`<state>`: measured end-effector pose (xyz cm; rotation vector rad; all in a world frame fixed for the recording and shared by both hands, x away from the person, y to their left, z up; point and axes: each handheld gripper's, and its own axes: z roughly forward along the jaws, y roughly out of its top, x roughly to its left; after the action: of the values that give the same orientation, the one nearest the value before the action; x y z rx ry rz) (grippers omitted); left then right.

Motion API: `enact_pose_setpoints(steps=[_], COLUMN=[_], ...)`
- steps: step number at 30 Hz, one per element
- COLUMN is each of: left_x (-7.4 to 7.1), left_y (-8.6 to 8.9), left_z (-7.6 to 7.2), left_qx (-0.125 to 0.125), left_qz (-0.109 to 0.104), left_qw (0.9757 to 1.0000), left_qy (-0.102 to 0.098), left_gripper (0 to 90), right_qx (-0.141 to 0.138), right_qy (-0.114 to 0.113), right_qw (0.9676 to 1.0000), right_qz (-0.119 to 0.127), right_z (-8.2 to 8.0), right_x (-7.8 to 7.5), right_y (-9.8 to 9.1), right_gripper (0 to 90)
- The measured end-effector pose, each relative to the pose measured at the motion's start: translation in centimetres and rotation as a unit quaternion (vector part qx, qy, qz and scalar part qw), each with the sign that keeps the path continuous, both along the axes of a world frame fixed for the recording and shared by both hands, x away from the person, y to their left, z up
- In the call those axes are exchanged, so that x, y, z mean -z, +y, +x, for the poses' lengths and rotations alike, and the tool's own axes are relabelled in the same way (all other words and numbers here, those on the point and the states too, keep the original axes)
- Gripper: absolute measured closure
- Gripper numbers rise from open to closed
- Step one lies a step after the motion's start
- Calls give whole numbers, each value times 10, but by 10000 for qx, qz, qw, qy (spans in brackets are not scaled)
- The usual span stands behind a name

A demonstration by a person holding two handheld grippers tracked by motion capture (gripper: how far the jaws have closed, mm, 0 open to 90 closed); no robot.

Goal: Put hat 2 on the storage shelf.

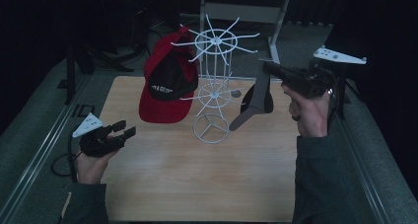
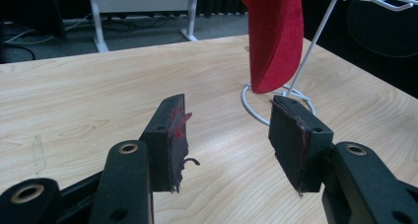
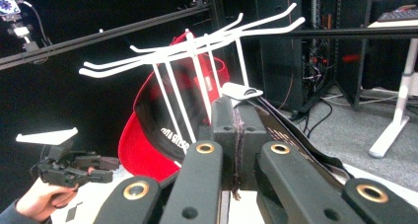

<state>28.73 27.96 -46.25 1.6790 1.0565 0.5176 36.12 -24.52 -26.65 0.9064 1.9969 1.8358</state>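
A white wire hat rack (image 1: 214, 81) stands mid-table. A red and black cap (image 1: 167, 83) hangs from its left prongs, brim down. My right gripper (image 1: 268, 68) is raised to the right of the rack, shut on the rim of a dark grey cap (image 1: 251, 105) that dangles below it. In the right gripper view the jaws (image 3: 238, 130) pinch the dark cap (image 3: 296, 145) close to the rack's upper prongs (image 3: 197, 46), with the red cap (image 3: 157, 135) behind. My left gripper (image 1: 123, 130) stands open and holds nothing, low at the table's left. Its own view (image 2: 226, 135) faces the red brim (image 2: 276, 36).
The wooden table (image 1: 197, 184) has bare room in front of the rack. The rack's ring base (image 2: 251, 103) lies just beyond the left jaws. A grey desk frame (image 1: 241, 12) stands behind the table, and dark floor surrounds it.
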Motion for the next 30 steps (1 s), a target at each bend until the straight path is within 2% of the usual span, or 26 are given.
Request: enact_pose_setpoints(steps=[10,14,30], left_x=[0,1,1], left_y=[0,0,1], left_z=[0,0,0], left_qx=[-8,-18,-56], left_qz=[-30,-12,-43], left_qw=[10000,10000,10000], left_qy=[11,32,42], left_gripper=[494,494,494], right_qx=[22,19,6], right_qy=[83,47,-144], right_qw=[9996,9995,9994], right_qz=[252,300,328], right_z=[0,0,-2], right_x=[-6,-8,-24], right_y=[-1,-1,3], right_gripper=[899,899,899])
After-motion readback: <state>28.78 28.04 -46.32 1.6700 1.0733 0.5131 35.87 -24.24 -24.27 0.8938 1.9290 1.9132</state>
